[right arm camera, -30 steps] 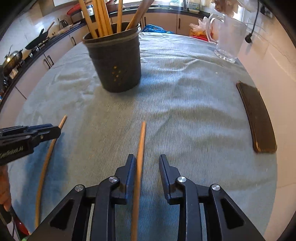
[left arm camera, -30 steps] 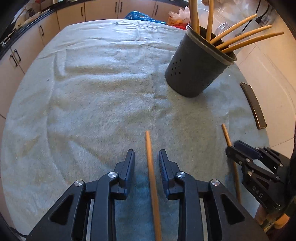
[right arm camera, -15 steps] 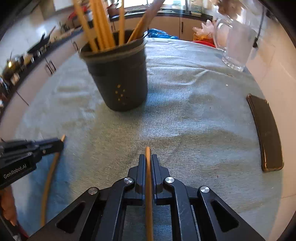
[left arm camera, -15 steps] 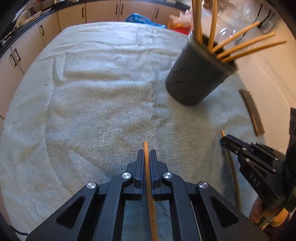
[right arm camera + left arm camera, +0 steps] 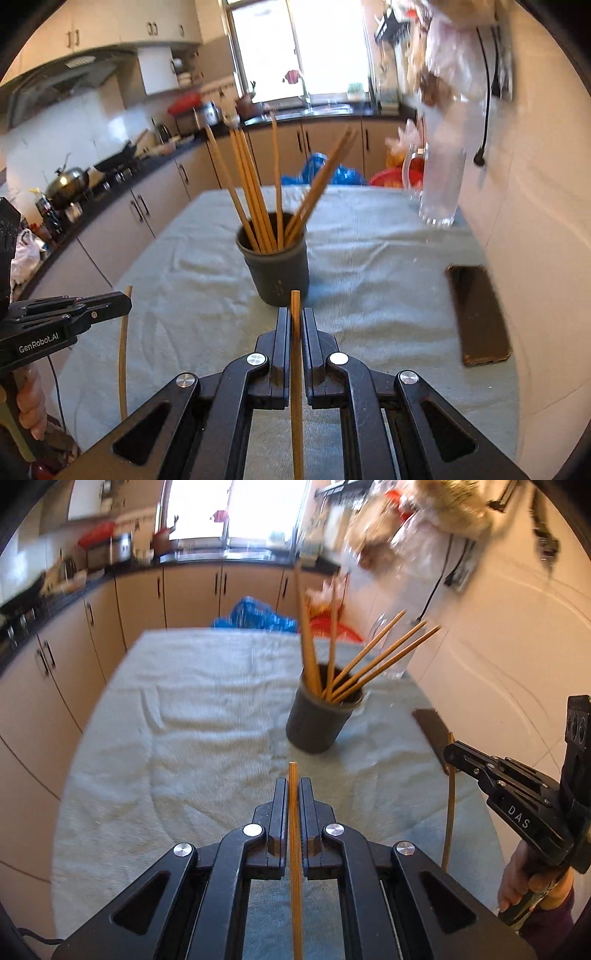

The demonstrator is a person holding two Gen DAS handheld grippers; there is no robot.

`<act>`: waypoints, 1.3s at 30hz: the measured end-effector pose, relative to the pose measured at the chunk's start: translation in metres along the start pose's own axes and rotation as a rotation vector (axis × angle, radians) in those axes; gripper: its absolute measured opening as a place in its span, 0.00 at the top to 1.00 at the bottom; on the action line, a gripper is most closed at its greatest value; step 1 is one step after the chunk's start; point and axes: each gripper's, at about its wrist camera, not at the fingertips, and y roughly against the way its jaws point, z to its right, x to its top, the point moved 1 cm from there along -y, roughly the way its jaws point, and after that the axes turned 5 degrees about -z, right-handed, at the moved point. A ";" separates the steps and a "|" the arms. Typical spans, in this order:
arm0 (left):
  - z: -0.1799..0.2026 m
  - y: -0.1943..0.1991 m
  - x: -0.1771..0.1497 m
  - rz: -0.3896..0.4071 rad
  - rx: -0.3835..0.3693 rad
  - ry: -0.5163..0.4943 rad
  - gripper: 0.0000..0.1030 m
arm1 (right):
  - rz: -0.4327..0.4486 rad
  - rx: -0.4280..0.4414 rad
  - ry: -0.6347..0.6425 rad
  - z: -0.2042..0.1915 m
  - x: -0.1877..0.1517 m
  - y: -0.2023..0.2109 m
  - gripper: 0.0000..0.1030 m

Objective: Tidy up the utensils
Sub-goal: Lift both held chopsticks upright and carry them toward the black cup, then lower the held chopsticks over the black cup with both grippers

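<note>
The job looks close to finished. A dark holder (image 5: 273, 271) stands on the towel-covered bench (image 5: 369, 258), at about twelve o'clock from the right claw and one o'clock from the left, and it already has a good bundle of wooden chopsticks (image 5: 255, 195) standing in it, fanned out against the rim. I count roughly seven, though blur makes that uncertain.

What seems to be left is the last pair. The left claw (image 5: 293, 794) is closed tight on one chopstick (image 5: 294, 834), which runs straight along its fingers with the tip poking out ahead towards twelve o'clock. The right claw (image 5: 295, 321) is closed the same way on a second chopstick (image 5: 296, 369), its tip lined up just short of the holder's near wall. Both sticks appear to be lifted clear of the towel, and no other loose chopsticks show on it. Judging from this, each stick needs tipping upright and dropping into the holder, and then the task should be done.

A dark flat case (image 5: 478, 314) lies at three o'clock from the holder, and a clear glass jug (image 5: 439, 184) stands near the far right edge; neither looks part of the sorting.

For writing: the left claw's body, seen from the right camera, reads "GenRobot.AI", and the right claw's body, seen from the left camera, reads "DAS". Nothing else is legible.
</note>
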 end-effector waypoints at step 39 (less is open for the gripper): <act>-0.029 -0.115 -0.014 -0.269 0.057 0.044 0.95 | 0.015 0.039 0.003 0.002 -0.003 0.030 0.94</act>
